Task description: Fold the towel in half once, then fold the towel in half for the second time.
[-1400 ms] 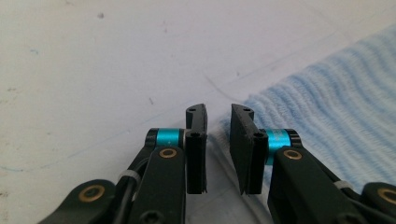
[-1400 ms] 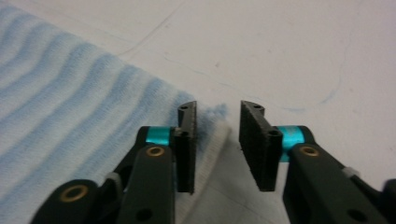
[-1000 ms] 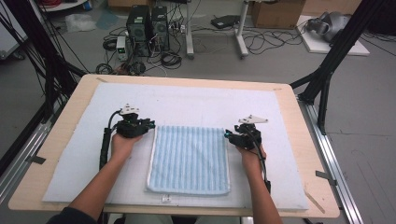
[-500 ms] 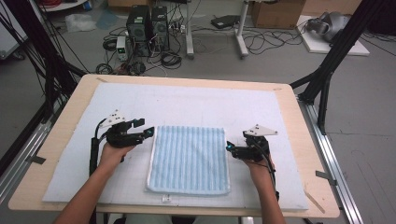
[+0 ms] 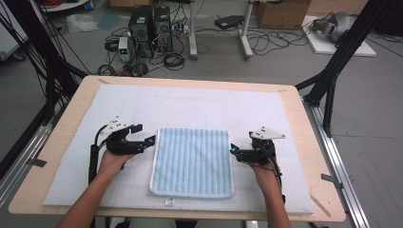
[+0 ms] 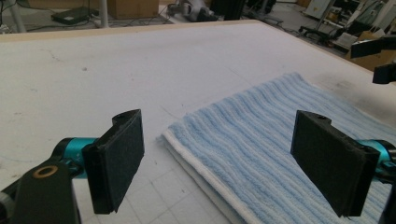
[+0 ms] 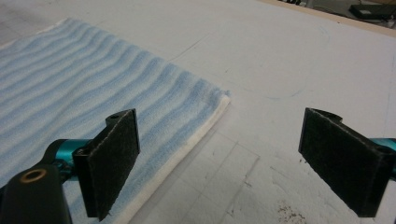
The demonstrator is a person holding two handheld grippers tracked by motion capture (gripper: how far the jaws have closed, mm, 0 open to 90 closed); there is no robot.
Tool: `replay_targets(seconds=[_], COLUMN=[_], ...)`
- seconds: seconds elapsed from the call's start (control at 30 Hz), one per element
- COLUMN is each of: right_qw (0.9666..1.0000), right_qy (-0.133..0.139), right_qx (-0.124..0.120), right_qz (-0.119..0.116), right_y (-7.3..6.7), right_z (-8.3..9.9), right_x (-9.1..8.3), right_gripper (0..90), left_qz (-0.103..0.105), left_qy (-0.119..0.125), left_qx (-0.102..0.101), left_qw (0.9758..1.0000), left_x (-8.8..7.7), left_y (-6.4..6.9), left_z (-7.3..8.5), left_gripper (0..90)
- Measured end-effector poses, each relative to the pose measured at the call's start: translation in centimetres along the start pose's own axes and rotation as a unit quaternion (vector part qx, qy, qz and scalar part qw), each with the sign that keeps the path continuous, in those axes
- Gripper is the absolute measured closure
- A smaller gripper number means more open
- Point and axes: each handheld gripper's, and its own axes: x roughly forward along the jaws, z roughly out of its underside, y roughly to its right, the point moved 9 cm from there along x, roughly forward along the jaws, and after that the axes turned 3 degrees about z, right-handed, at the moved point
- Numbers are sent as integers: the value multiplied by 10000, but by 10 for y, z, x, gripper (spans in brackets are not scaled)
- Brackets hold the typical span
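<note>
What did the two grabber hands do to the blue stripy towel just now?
Both let go: the left gripper drew off leftward and the right gripper rightward, their jaws just opening, nothing between them. The folded blue striped towel stayed flat on the white padded table cover.

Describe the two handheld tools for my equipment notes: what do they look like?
Both the left tool and the right tool have black bodies, a black trailing cable and a pale three-cornered plate on top. Their flat black pads sit on teal mounts. The person's forearms are bare, with no sleeves visible.
</note>
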Motion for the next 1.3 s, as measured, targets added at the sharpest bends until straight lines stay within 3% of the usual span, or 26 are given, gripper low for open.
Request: replay_targets(seconds=[0.37, 0.57, 0.7, 1.0, 1.13, 1.2, 1.3], right_qw=[10000, 9999, 9999, 9998, 9998, 9997, 9997], right_qy=[-21, -57, -26, -31, -11, -25, -44], right_qx=[-39, -35, -38, 49, 60, 103, 105], right_qz=[-50, -77, -94, -178, -204, -227, -236], right_y=[-3, -4, -5, -6, -4, -5, -6], right_z=[1, 3, 2, 3, 3, 3, 4], right_x=[-1, -1, -3, -1, 1, 2, 2], right_gripper=[118, 118, 118, 118, 117, 118, 117], left_qz=[-56, -128, -107, -132, -188, -254, -305], left_qy=[43, -87, -160, -475, -803, -898, -989], left_qx=[-75, -193, -86, -105, -128, -203, -148], left_qw=[9999, 9997, 9998, 9987, 9965, 9954, 9945], left_x=[1, 7, 12, 29, 41, 47, 55], left_y=[-5, -10, -7, -17, -24, -28, -31], left_z=[0, 2, -2, -7, -5, -3, -2], left_gripper=[180, 183, 189, 217, 222, 233, 241])
